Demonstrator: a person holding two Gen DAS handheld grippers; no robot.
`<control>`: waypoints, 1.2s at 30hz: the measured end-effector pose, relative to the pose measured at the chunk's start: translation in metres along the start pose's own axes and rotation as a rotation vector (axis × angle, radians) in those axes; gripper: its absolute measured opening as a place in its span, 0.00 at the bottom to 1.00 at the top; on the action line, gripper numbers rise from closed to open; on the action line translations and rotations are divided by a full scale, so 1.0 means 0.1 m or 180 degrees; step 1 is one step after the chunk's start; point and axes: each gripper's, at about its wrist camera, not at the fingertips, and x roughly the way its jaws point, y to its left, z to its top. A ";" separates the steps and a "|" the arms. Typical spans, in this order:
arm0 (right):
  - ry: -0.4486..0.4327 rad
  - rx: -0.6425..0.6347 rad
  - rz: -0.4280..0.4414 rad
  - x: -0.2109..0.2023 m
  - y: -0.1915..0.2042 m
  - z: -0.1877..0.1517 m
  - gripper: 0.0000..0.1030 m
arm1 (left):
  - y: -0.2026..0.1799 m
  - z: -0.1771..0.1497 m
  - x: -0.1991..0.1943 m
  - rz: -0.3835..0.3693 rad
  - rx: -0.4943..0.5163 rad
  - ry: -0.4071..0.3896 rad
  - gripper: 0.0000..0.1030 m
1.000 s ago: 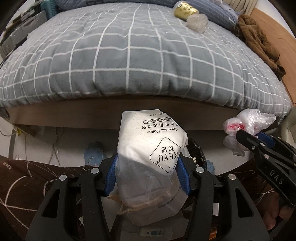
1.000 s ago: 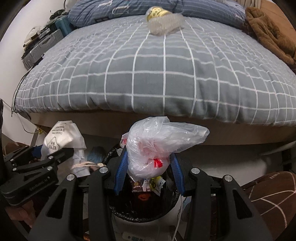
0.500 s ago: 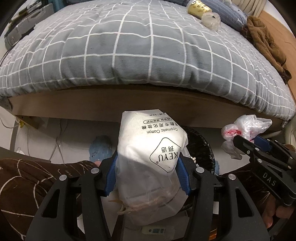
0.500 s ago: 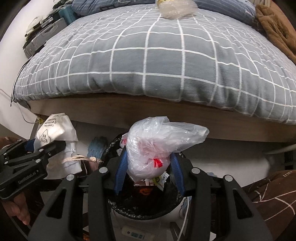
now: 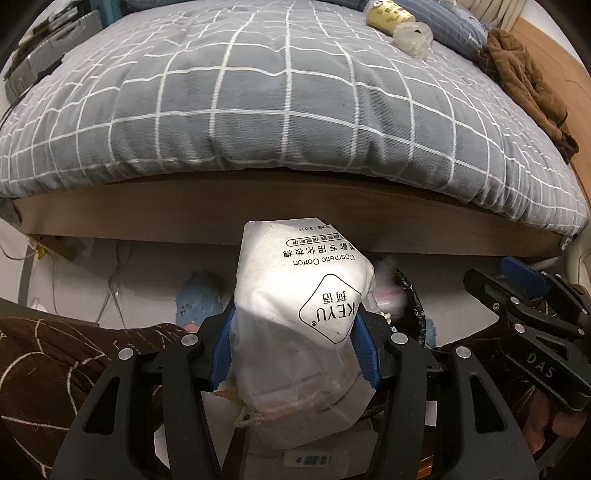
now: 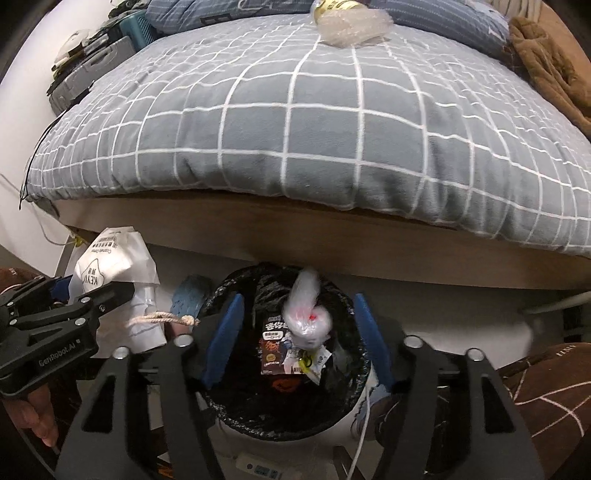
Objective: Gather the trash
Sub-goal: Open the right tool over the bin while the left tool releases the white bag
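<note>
My left gripper (image 5: 295,347) is shut on a white cosmetic-cotton bag (image 5: 301,317) with a rope drawstring; it hangs left of the bin, and the bag (image 6: 114,273) shows at the left of the right wrist view too. My right gripper (image 6: 295,343) hovers over a black-lined trash bin (image 6: 236,406), its jaws opening. A clear plastic bag (image 6: 304,317) with red marks is blurred below the blue pads, free of them, dropping onto wrappers in the bin. The right gripper (image 5: 517,295) also shows at the right of the left wrist view.
A bed with a grey checked duvet (image 5: 277,110) and a wooden frame rises behind the bin. On it lie a yellow can in clear wrap (image 6: 343,18) and a brown garment (image 5: 524,81). A blue slipper (image 5: 195,299) sits on the floor. Brown-patterned sleeves (image 5: 55,354) flank both grippers.
The right gripper's jaws have spread and the clear plastic bag has left them, falling into the bin. The left gripper still grips the white bag; both views tilted slightly down toward the bin.
</note>
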 end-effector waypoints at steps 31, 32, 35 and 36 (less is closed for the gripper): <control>-0.0347 0.0584 -0.0408 -0.50 -0.85 -0.08 0.84 | -0.83 0.08 -0.05 -0.0160 0.0436 -0.0180 0.82; -0.0354 0.0581 -0.0408 -0.51 -0.84 -0.08 0.84 | -0.83 0.09 -0.06 -0.0138 0.0440 -0.0213 0.84; -0.0390 0.0583 -0.0402 -0.54 -0.83 -0.05 0.84 | -0.81 0.13 -0.11 -0.0111 0.0430 -0.0276 0.91; -0.0407 0.0588 -0.0398 -0.56 -0.83 -0.04 0.84 | -0.80 0.14 -0.13 -0.0087 0.0414 -0.0309 0.93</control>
